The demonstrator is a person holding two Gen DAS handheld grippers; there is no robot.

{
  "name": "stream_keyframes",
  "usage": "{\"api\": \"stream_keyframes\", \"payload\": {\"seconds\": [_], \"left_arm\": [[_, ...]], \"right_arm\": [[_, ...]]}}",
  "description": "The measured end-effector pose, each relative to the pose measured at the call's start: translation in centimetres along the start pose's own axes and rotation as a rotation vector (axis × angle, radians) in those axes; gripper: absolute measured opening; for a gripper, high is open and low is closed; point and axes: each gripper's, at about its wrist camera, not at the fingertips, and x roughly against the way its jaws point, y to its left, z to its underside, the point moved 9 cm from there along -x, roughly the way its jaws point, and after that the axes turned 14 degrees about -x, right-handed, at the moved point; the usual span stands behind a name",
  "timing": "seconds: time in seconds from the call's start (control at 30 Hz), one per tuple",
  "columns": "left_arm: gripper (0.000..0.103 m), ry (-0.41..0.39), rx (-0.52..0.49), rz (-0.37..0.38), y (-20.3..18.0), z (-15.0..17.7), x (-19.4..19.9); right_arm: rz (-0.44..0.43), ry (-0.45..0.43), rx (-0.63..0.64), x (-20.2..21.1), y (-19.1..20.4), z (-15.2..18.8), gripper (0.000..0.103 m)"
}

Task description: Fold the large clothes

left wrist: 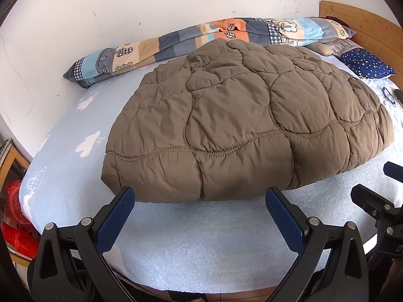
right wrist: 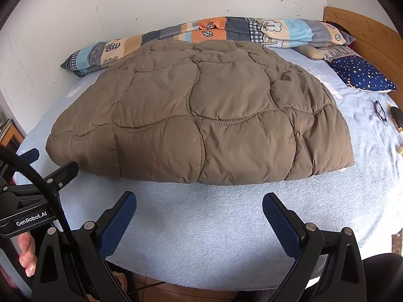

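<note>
A large brown quilted garment (left wrist: 239, 120) lies folded in a thick bundle on the light blue bed sheet (left wrist: 201, 246). It also shows in the right wrist view (right wrist: 201, 123). My left gripper (left wrist: 200, 196) is open and empty, its blue pads just in front of the bundle's near edge. My right gripper (right wrist: 199, 201) is open and empty, a little short of the near edge. The right gripper shows at the right edge of the left wrist view (left wrist: 377, 201). The left gripper shows at the left of the right wrist view (right wrist: 45, 176).
A rolled patchwork blanket (left wrist: 201, 40) lies along the white wall. A navy starred pillow (left wrist: 367, 63) sits by the wooden headboard (left wrist: 365, 25). Glasses (right wrist: 380, 112) and small items lie on the sheet at right. A red bag (left wrist: 15, 216) is beside the bed at left.
</note>
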Motion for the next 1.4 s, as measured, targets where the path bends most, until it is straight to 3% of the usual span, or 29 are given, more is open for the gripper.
{"api": "stream_keyframes", "payload": {"seconds": [1.4], "left_arm": [[0.103,0.021,-0.002,-0.005,0.55,0.44,-0.41]], "right_arm": [[0.000,-0.002,-0.012,0.11,-0.15,0.01,0.103]]}}
